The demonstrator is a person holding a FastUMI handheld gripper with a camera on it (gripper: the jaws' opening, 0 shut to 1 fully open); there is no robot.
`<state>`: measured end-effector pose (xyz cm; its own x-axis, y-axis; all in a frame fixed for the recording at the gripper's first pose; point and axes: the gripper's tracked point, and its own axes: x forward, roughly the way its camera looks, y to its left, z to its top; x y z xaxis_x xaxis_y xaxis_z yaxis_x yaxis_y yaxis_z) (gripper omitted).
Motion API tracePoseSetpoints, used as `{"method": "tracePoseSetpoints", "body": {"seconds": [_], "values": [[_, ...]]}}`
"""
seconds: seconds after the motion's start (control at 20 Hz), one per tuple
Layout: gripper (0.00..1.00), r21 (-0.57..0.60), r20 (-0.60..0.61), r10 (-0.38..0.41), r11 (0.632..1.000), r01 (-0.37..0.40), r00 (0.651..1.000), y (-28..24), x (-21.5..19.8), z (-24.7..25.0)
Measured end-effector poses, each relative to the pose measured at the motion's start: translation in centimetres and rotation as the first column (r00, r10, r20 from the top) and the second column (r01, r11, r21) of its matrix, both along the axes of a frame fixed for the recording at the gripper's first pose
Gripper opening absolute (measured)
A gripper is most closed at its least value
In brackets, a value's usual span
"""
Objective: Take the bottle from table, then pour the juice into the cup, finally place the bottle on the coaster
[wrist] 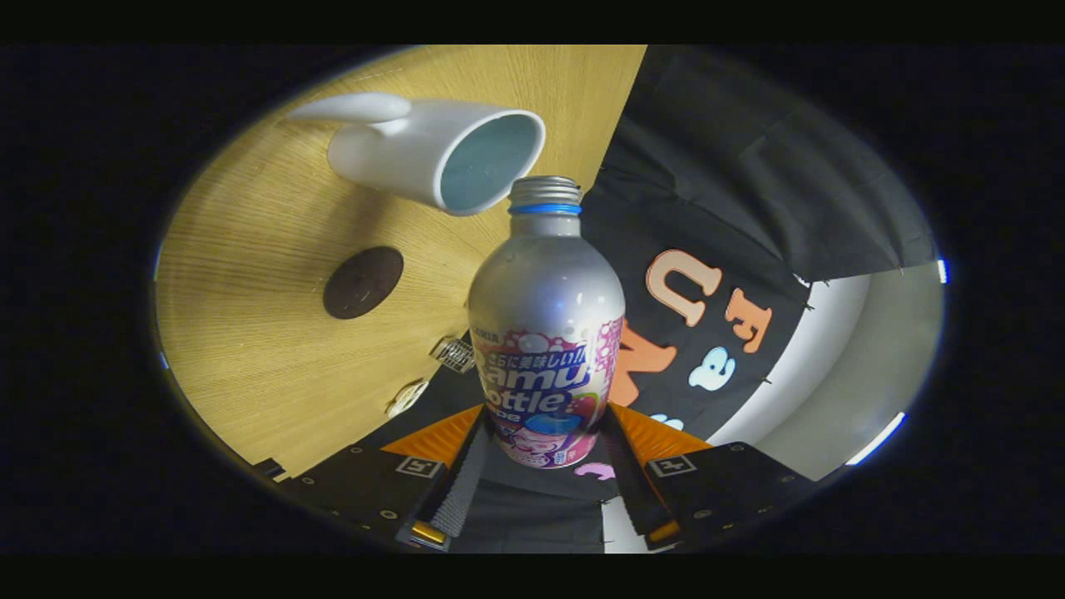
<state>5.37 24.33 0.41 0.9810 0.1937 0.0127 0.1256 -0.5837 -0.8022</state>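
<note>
bottle [545, 333] clamped between tool [542, 453] fingers

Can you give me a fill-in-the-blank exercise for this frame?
1. The bottle is held between the gripper ____.
2. The bottle's mouth points at the open white ____, which stands on the table.
3. The dark round ____ lies on the table, bare.
Missing: fingers; cup; coaster.

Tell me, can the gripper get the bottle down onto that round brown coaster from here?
Probably yes. The gripper is shut on the bottle, and the coaster lies bare on the table, apart from the cup.
</note>
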Motion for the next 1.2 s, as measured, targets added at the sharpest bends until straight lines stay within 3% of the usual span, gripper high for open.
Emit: {"method": "tracePoseSetpoints", "body": {"seconds": [0.4,0.55,0.75,0.85,0.9,1.05,1.2], "values": [[0.74,0.021,-0.012,-0.013,1.000,0.013,1.000,-0.2,0.1,-0.1],[0.74,0.175,-0.097,-0.058,0.982,0.074,0.994,-1.5,0.5,-1.5],[0.74,0.422,-0.186,-0.075,0.894,0.149,0.980,-2.8,0.5,-2.8],[0.75,0.565,-0.256,-0.062,0.800,0.201,0.965,-3.1,1.2,-2.8],[0.75,0.640,-0.317,-0.044,0.727,0.248,0.947,-3.1,1.6,-3.4],[0.75,0.800,-0.431,0.036,0.477,0.363,0.902,-2.3,2.2,-5.1],[0.75,0.852,-0.520,0.159,0.163,0.497,0.839,-1.9,3.7,-7.3]]}}
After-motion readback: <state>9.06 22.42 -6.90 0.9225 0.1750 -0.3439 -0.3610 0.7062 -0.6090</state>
